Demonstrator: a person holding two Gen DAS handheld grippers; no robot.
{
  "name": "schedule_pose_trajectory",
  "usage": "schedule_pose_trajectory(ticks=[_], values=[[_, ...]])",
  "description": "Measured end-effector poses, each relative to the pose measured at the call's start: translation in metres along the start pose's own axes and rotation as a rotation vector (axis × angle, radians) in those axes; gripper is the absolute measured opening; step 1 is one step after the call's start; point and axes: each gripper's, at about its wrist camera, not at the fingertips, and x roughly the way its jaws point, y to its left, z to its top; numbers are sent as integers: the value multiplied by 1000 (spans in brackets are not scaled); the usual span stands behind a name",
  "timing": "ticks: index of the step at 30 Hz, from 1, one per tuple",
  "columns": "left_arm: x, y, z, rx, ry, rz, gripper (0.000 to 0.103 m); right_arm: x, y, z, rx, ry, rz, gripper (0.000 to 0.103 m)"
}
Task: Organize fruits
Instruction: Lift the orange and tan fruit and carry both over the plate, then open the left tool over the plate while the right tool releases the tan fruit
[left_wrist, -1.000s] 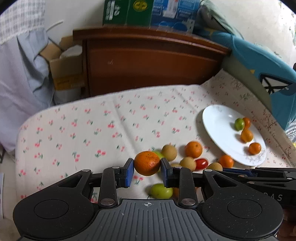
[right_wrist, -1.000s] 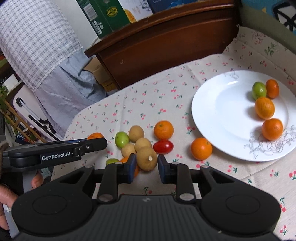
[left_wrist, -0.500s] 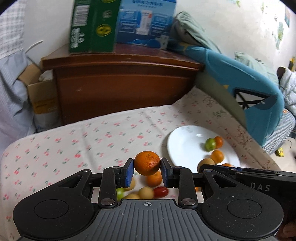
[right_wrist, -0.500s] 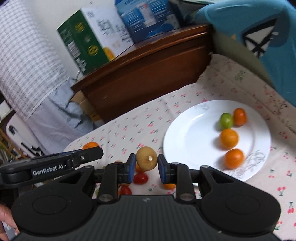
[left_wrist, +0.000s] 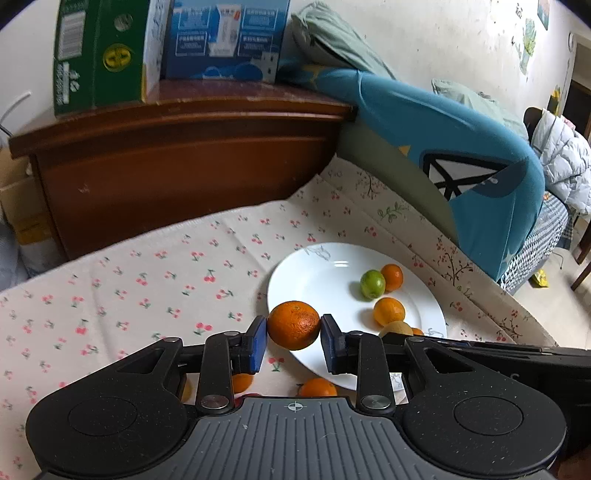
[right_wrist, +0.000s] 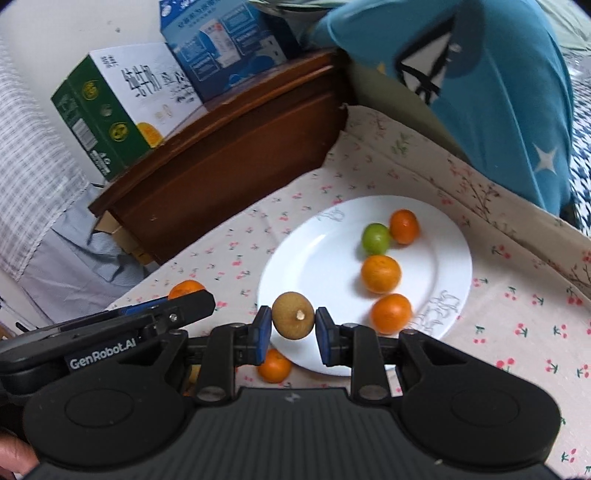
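Left wrist: orange (left_wrist: 293, 325) in gripper (left_wrist: 293, 338).

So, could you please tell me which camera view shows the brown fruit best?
The right wrist view: the brown fruit sits whole and unobstructed in the right gripper. The left wrist view shows only its top behind the left gripper's frame.

The near-left half of the white plate (right_wrist: 314, 258) lies bare, while a green fruit (right_wrist: 375, 238) and three oranges (right_wrist: 381, 274) crowd its far-right side. The cherry-print cloth (left_wrist: 147, 280) left of the plate is clear up to the wooden cabinet (left_wrist: 184, 166); a blue cushion (left_wrist: 461, 147) walls the right
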Motion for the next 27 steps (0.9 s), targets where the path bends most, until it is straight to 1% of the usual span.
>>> schedule_pose_trajectory(ticks=[12,14,15,20,21,22,23,24,25,27], values=[[36,-3,1,-10,65,-27,28,18,-20,-4,94,54,-48,26],[41,-4,2,-6,74,-35,28,20,-23,-3,104,50,-64,26],[43,-5,2,-4,72,-35,29,20,-25,-3,112,44,-72,28],[46,-12,7,11,64,-38,32,17,-27,1,124,16,-83,28],[44,-13,8,9,60,-34,37,16,-27,1,127,9,-83,28],[42,-13,9,6,49,-31,41,15,-28,2,131,3,-84,28],[40,-13,10,6,37,-24,48,14,-27,2,131,1,-85,28],[37,-13,12,7,24,-9,55,14,-27,2,128,-1,-88,28],[34,-13,13,8,16,8,58,14,-26,2,124,-2,-91,28],[29,-13,16,5,4,38,68,14,-25,2,120,-4,-89,29]])
